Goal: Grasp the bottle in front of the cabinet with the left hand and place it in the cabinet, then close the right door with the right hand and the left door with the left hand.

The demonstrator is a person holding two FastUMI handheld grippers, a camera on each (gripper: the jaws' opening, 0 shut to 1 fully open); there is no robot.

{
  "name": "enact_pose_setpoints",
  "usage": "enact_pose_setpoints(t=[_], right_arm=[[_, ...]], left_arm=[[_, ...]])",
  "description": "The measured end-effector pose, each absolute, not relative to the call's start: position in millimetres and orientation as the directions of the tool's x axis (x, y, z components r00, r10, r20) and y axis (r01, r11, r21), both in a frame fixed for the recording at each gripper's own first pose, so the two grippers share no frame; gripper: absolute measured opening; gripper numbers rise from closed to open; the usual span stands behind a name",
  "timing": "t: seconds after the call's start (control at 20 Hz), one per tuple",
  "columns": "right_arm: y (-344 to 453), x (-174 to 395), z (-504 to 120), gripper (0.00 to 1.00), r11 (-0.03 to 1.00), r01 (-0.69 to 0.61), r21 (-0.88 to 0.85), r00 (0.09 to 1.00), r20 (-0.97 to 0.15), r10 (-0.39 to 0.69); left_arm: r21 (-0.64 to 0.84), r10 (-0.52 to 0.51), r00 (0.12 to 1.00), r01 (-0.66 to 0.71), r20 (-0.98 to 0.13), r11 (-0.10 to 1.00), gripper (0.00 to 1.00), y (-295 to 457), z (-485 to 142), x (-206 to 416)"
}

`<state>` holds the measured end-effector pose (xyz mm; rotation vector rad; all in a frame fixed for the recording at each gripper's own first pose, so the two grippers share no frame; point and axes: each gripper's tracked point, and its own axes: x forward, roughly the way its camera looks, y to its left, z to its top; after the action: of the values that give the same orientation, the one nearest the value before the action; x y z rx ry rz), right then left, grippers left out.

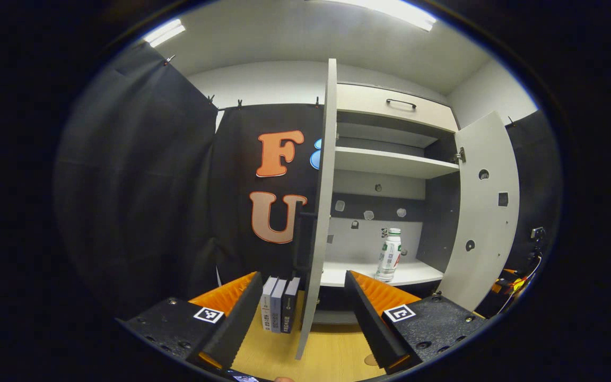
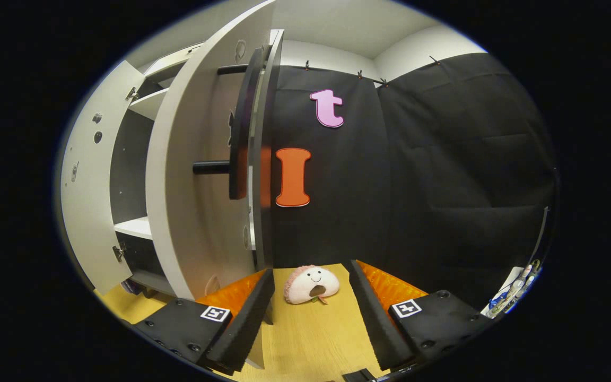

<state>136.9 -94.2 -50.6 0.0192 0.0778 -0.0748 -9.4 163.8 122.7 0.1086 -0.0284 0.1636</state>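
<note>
Bottle upright on cabinet shelf; both doors open. Your right gripper released, empty, right door edge just left of fingers: push leftward. Left gripper released, straddling left door edge.

Matt cabinet doors, wood-grain tabletop, plush toy.

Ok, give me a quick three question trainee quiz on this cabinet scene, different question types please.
1. True or false: the bottle stands upright on the cabinet's lower shelf.
2. Beside the left door, on the floor, stand: A) books B) cups C) shoes
3. Fill in: both cabinet doors are ____.

Key: 1 true; 2 A; 3 open. Both the left gripper and right gripper are open, holding nothing; the right door awaits closing.
</note>
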Motion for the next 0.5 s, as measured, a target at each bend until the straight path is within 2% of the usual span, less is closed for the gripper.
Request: enact_pose_setpoints(t=[0.25, 0.3, 0.35, 0.5], right_arm=[[-81, 134, -53, 0.94, 0.997, 0.064, 0.046, 0.995, -0.076, -0.061], [-76, 134, -51, 0.87, 0.998, 0.054, 0.043, 0.996, -0.072, -0.051], [-69, 133, -51, 0.94, 0.998, 0.041, 0.038, 0.997, -0.07, -0.038], [-41, 132, -51, 0.94, 1.0, -0.01, 0.025, 0.998, -0.066, 0.012]], left_arm=[[0.096, 0.19, 0.981, -0.192, 0.032, 0.977, 0.95, 178, 122, -14], [0.09, 0.19, 0.981, -0.192, 0.028, 0.977, 0.95, 178, 120, -15], [0.084, 0.189, 0.982, -0.191, 0.027, 0.978, 0.95, 177, 121, -16], [0.081, 0.185, 0.982, -0.186, 0.021, 0.979, 0.93, 174, 119, -18]])
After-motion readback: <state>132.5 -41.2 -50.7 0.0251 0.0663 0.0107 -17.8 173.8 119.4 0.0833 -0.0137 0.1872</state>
